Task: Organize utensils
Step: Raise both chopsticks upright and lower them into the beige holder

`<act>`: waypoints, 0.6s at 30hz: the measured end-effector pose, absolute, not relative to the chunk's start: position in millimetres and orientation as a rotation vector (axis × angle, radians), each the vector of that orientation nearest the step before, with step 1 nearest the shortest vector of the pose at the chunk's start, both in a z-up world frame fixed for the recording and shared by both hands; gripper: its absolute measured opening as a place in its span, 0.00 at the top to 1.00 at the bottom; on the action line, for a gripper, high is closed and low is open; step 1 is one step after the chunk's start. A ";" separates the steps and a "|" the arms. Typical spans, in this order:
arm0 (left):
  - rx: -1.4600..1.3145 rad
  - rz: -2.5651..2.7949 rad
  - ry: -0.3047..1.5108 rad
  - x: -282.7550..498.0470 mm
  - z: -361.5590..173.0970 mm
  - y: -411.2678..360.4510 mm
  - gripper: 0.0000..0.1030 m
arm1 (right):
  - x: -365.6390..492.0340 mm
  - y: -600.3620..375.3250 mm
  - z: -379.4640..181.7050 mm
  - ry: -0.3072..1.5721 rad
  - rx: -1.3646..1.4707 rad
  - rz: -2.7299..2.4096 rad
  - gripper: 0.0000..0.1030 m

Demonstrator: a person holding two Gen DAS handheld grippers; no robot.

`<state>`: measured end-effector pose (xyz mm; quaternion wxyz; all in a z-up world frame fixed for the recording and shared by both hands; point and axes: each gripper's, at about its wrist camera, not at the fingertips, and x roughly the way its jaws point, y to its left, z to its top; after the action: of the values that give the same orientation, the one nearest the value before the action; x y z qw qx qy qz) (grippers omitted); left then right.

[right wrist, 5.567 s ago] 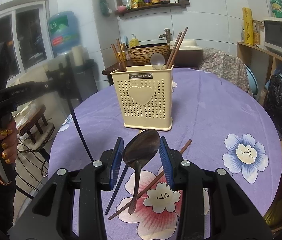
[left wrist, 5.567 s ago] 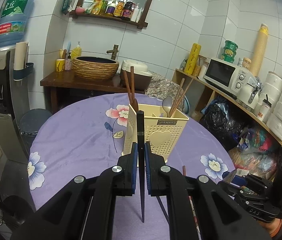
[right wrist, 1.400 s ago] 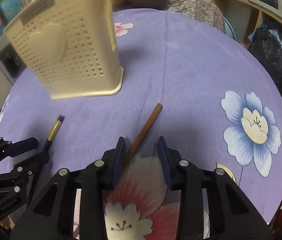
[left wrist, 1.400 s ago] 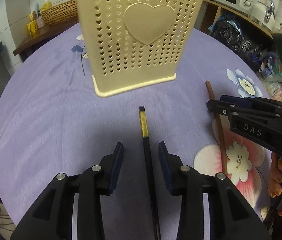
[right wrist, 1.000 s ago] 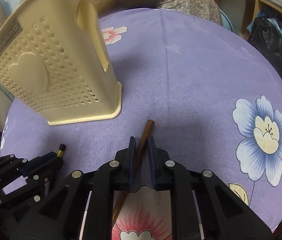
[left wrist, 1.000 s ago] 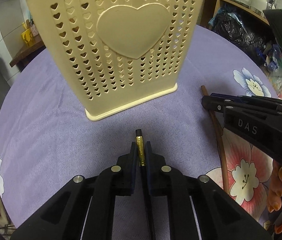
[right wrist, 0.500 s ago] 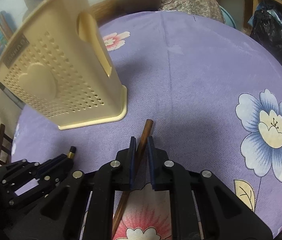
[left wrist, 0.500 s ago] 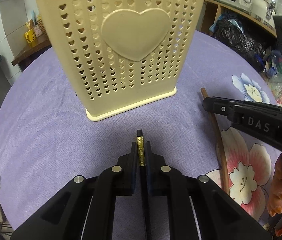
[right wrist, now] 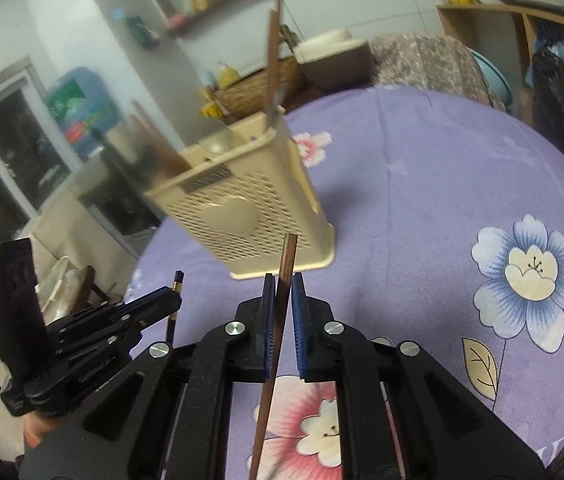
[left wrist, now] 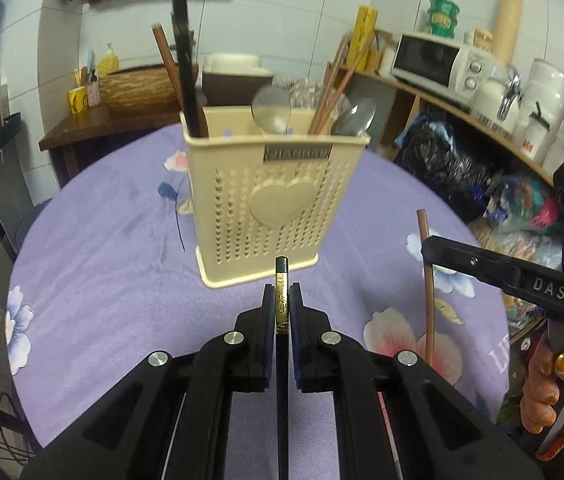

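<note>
A cream perforated utensil holder point(left wrist: 273, 196) stands on the purple flowered tablecloth point(left wrist: 101, 280); it also shows in the right wrist view point(right wrist: 241, 208). It holds brown chopsticks, a black chopstick and two spoons point(left wrist: 271, 110). My left gripper point(left wrist: 282, 304) is shut on a black chopstick with a gold band point(left wrist: 282, 300), lifted in front of the holder. My right gripper point(right wrist: 282, 300) is shut on a brown chopstick point(right wrist: 284, 272), also lifted; it shows in the left wrist view point(left wrist: 426, 264) at the right.
A side table with a wicker basket point(left wrist: 137, 88) stands behind the round table. A shelf with a microwave point(left wrist: 434, 60) and stacked white tubs point(left wrist: 554, 92) runs along the right. A water dispenser point(right wrist: 81, 112) stands at the left.
Both grippers closed on their chopsticks on the cloth, then rose and tilted up with them. The holder's top and the room behind have come into view.
</note>
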<state>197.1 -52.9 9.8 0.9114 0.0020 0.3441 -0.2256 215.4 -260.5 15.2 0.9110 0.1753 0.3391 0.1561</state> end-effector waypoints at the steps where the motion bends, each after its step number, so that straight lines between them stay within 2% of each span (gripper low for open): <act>1: -0.006 -0.468 0.695 193.9 15.0 -48.4 0.92 | 208.5 -259.3 23.0 0.681 0.355 0.339 0.92; 11: -0.096 -0.488 0.525 162.8 67.9 -20.7 0.92 | 158.9 -258.0 78.5 0.556 0.328 0.466 0.92; 18: -0.100 -0.480 0.490 158.9 75.3 -19.9 0.92 | 151.6 -251.2 94.8 0.523 0.296 0.472 0.92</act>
<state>158.9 -19.9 75.3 0.9405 -0.0490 0.2402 -0.2353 151.6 -251.2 94.8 0.9280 0.1443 0.2551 0.2302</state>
